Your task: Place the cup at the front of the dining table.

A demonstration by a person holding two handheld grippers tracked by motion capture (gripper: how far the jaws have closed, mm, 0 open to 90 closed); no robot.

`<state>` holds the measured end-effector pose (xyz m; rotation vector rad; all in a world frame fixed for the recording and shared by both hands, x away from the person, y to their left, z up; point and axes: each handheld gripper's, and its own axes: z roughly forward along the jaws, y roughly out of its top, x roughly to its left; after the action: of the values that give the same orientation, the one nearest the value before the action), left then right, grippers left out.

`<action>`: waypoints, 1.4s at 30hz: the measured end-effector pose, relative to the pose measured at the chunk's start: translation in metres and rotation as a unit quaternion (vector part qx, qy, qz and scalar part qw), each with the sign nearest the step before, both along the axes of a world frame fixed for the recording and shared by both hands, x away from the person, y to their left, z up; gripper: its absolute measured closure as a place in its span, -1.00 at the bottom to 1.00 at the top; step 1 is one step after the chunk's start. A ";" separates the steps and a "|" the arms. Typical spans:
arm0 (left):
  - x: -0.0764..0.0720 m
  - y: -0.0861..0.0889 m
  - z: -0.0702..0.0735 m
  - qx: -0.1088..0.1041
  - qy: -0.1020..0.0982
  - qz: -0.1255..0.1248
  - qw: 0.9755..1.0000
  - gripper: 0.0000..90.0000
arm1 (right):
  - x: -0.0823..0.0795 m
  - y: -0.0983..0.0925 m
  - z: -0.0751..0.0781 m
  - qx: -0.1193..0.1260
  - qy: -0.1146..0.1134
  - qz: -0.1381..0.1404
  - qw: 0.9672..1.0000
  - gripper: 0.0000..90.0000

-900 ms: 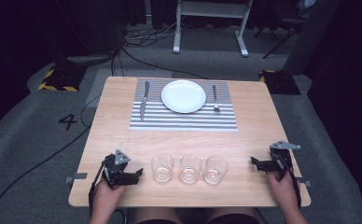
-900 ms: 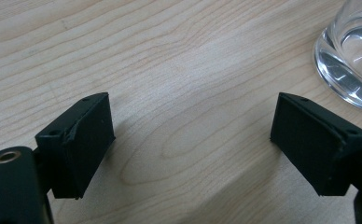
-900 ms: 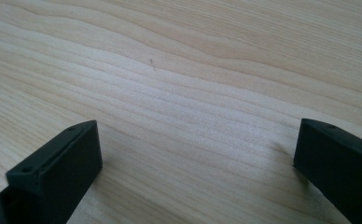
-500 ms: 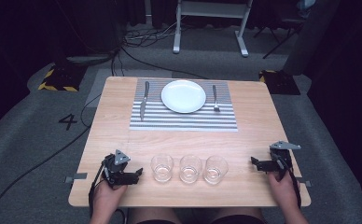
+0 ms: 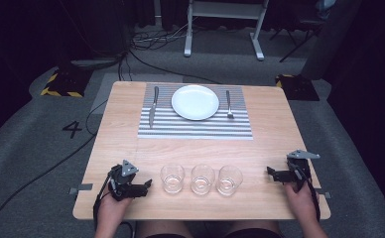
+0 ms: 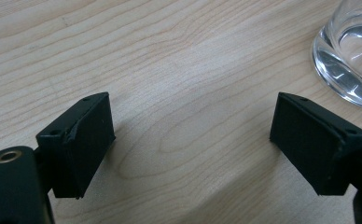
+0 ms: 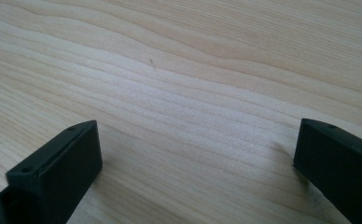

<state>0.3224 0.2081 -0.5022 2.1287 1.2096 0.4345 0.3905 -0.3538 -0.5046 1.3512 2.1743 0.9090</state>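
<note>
Left gripper (image 5: 146, 185) gaped wide, empty, low over the table (image 5: 121, 148) beside the leftmost glass (image 5: 172, 178); right gripper (image 5: 271, 171) likewise, far right.

A big black 4 (image 5: 72, 129) is marked on the grey floor (image 5: 27, 148), to the left of the wooden table (image 5: 275, 129). No other words or numbers can be read.
</note>
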 end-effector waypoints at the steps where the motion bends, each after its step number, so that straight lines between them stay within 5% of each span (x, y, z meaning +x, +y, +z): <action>1: 0.000 0.000 0.000 0.000 0.000 0.001 1.000 -0.70 | 0.000 0.000 0.000 0.000 0.000 0.000 1.000 -0.98; 7: 0.000 0.001 0.000 -0.013 -0.005 0.014 1.000 -0.70 | 0.000 0.000 0.000 0.000 0.000 0.000 1.000 -0.98; 14: -0.008 0.010 0.008 -0.066 -0.054 0.016 0.996 -0.68 | 0.000 0.000 0.000 -0.001 -0.001 0.000 1.000 -0.98; 18: -0.013 0.012 0.018 -0.058 -0.066 -0.001 0.996 -0.67 | 0.000 0.000 0.000 -0.001 -0.001 0.000 1.000 -0.98; 23: -0.022 0.015 0.035 -0.014 -0.061 -0.006 0.998 -0.64 | 0.000 0.000 0.000 -0.001 -0.002 -0.002 1.000 -0.98; 33: -0.036 0.029 0.064 -0.073 -0.091 -0.005 0.993 -0.62 | 0.000 0.000 0.000 -0.001 -0.001 0.000 1.000 -0.98; 38: -0.038 0.028 0.074 -0.070 -0.102 -0.008 0.992 -0.62 | 0.000 0.000 0.000 -0.001 -0.002 -0.001 1.000 -0.98; 42: -0.038 0.029 0.084 -0.045 -0.100 -0.018 0.994 -0.61 | 0.000 0.000 0.000 -0.001 -0.001 0.000 1.000 -0.98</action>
<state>0.2848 0.2371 -0.4186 1.9745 1.0562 0.5535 0.3903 -0.3537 -0.5046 1.3498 2.1733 0.9083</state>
